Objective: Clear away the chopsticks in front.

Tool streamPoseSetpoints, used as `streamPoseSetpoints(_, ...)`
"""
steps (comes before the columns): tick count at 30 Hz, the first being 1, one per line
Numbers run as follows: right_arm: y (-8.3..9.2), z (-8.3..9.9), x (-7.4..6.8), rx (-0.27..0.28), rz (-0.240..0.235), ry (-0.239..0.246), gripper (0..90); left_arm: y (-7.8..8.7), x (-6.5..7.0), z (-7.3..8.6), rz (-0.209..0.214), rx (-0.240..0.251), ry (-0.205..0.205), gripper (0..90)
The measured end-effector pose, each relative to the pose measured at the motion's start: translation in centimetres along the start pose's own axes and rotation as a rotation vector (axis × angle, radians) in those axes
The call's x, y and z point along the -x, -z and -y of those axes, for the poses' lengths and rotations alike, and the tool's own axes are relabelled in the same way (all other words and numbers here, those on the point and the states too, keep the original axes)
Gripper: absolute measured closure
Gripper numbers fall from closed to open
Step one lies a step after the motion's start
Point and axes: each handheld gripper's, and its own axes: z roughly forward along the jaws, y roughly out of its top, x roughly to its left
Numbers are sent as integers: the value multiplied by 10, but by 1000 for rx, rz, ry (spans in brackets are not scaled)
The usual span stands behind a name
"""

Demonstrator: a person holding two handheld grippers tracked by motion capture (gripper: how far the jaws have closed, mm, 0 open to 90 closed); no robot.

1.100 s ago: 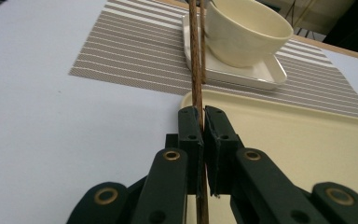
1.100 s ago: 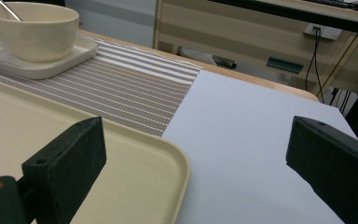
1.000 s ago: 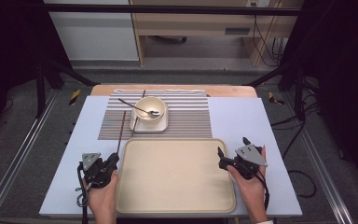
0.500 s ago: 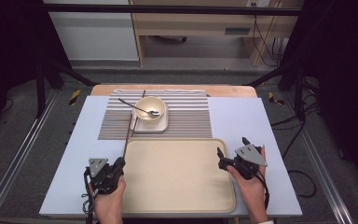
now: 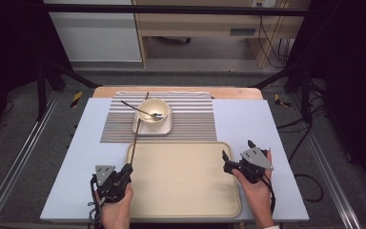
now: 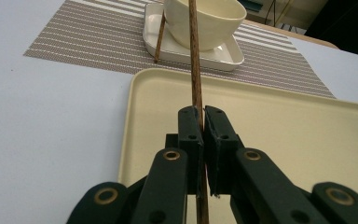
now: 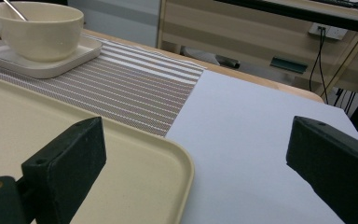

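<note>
My left gripper (image 5: 125,171) (image 6: 201,116) is shut on a brown wooden chopstick (image 5: 134,143) (image 6: 195,56) near its lower end. The stick points away from me over the left rim of the beige tray (image 5: 186,200) toward the cream bowl (image 5: 152,110). A metal spoon (image 5: 147,113) rests in the bowl, which stands on a square white plate (image 5: 164,130). A second chopstick (image 6: 159,39) lies on that plate, left of the bowl. My right gripper (image 5: 237,150) (image 7: 196,135) stands open at the tray's right rim with nothing between its jaws.
A striped placemat (image 5: 193,119) lies under the plate at the back of the pale blue table cover (image 5: 76,157). The wooden table edge (image 5: 228,93) runs behind it. Black frame legs and cables stand on the floor at both sides.
My left gripper has shifted right, toward the tray's left rim, carrying the chopstick along. The right gripper has stayed where it was.
</note>
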Motion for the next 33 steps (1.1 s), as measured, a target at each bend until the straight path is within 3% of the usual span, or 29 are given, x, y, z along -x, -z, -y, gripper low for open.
streamPoseSetpoints(33,1,0,0,-2,2,1,49,13,1,29,-7,-49,6,857)
